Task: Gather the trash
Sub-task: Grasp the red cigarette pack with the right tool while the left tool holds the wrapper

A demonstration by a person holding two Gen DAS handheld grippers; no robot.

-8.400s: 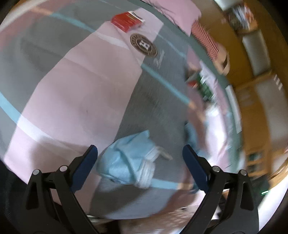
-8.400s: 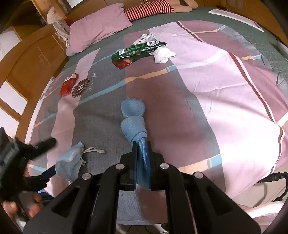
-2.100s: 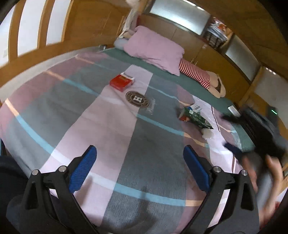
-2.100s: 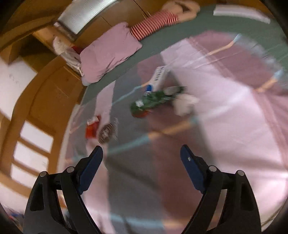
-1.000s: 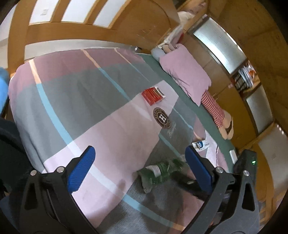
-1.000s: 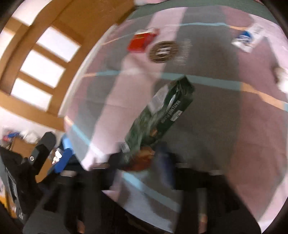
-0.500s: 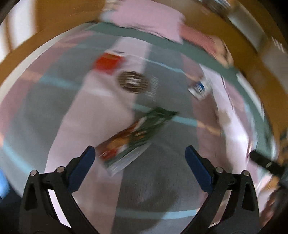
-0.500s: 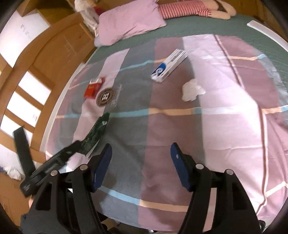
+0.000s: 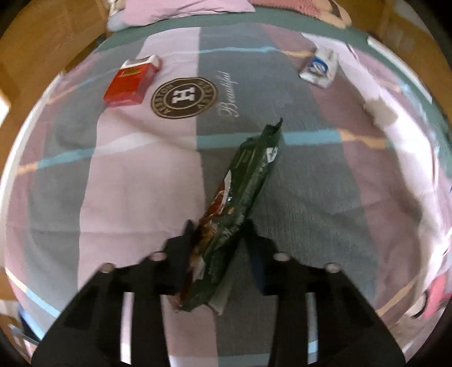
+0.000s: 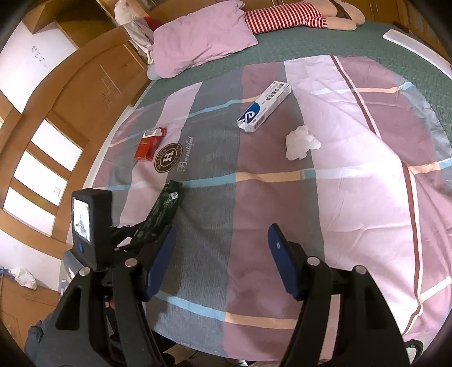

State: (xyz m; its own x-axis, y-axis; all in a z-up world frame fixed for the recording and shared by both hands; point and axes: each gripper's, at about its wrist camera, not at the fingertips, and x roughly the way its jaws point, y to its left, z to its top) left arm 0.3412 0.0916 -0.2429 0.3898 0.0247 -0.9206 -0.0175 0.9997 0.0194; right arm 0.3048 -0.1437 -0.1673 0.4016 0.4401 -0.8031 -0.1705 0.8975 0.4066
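My left gripper (image 9: 219, 242) is shut on a dark green snack wrapper (image 9: 243, 197), which sticks forward over the striped bedspread (image 9: 135, 183). The wrapper also shows in the right wrist view (image 10: 163, 209), held by the left gripper at the bed's left edge. My right gripper (image 10: 221, 245) is open and empty above the near part of the bed. A red cigarette pack (image 9: 131, 82) (image 10: 149, 144), a blue and white box (image 9: 320, 66) (image 10: 264, 111) and a crumpled white tissue (image 10: 301, 142) lie on the bed.
A pink pillow (image 10: 203, 39) and a striped doll (image 10: 288, 15) lie at the head of the bed. Wooden panelling (image 10: 84, 93) with windows runs along the left side. A round logo (image 9: 183, 97) is printed on the bedspread.
My left gripper has closed on the green wrapper, which lay loose on the bed half a second ago. My right gripper stays open and has barely moved.
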